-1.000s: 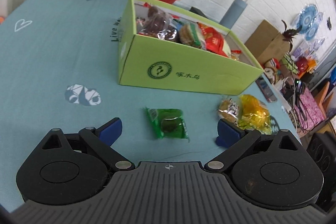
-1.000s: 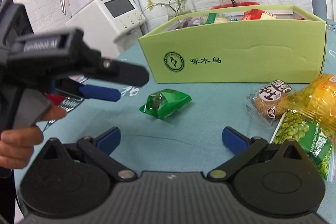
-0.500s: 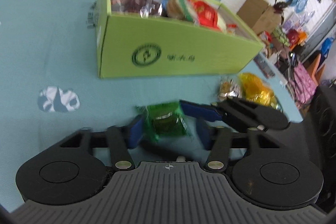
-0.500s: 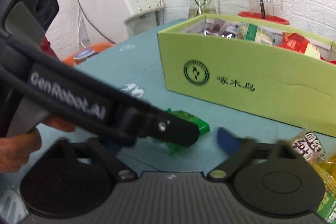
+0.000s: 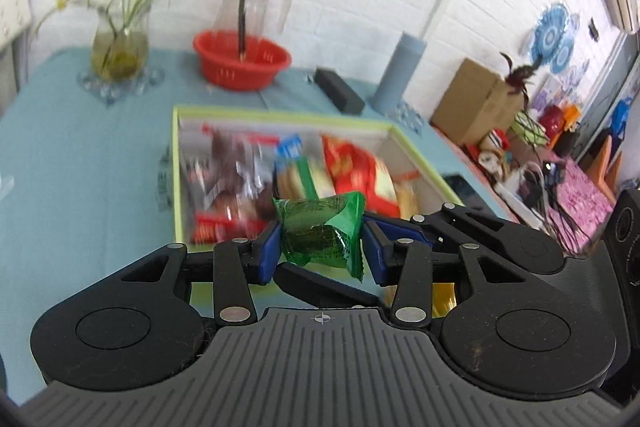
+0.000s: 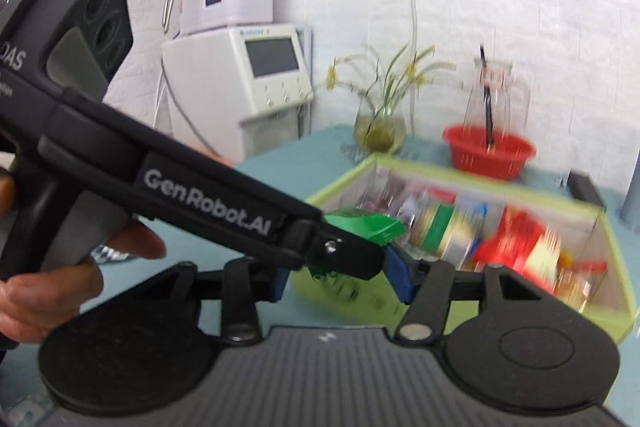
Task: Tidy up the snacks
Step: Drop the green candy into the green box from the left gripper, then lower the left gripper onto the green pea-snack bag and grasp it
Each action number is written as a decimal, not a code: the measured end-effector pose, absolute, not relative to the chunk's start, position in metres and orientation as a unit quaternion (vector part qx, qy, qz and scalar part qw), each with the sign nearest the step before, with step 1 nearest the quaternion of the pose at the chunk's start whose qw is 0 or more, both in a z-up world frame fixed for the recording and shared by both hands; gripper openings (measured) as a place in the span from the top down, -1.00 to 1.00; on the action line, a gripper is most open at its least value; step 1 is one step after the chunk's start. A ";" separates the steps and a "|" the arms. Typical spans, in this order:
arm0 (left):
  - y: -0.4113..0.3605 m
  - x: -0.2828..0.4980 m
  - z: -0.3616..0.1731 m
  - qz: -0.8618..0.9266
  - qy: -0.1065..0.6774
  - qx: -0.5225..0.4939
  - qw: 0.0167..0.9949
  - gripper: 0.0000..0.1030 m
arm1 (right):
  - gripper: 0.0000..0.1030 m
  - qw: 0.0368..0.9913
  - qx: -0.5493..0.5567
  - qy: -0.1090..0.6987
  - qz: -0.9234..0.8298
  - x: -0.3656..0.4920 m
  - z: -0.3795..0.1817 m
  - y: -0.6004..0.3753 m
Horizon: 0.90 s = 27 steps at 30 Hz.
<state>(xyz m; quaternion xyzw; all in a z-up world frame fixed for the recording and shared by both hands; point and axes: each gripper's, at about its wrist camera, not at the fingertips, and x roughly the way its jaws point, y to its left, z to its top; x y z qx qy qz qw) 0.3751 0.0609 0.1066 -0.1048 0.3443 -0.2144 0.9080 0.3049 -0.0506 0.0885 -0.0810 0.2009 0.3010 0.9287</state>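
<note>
the left tool (image 5: 320,247) is clamped on the green snack packet (image 5: 320,229), above the green box (image 5: 175,163) at 12 o'clock. the right tool (image 6: 340,277) looks narrowed; whether it grips the packet i cannot tell.

Both wrist views look down, somewhat blurred, close over the shared green box (image 5: 174,163) (image 6: 332,191).

I see left tongs (image 6: 352,261) crossing my right tongs (image 6: 340,281), green packet (image 6: 368,227) pinched, above green box (image 6: 616,267).
</note>
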 end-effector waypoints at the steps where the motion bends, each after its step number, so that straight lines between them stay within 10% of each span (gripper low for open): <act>1: 0.061 0.386 0.109 -0.210 0.345 -0.108 0.909 0.55 | -0.23 0.929 -0.078 0.202 0.302 0.318 0.092 -0.049; 5: 0.067 0.425 0.101 -0.195 0.356 -0.119 0.906 0.48 | -0.24 0.922 -0.059 0.225 0.309 0.364 0.084 -0.048; 10: 0.082 0.425 0.103 -0.178 0.316 -0.133 0.922 -0.36 | -0.49 0.917 -0.050 0.242 0.313 0.376 0.075 -0.050; 17: 0.077 0.396 0.123 -0.190 0.281 -0.123 0.932 -0.49 | -0.84 0.924 -0.018 0.218 0.314 0.337 0.087 -0.079; 27: 0.011 0.341 0.076 -0.256 0.346 -0.102 0.897 -0.75 | -0.83 0.938 0.001 0.258 0.234 0.214 0.052 -0.149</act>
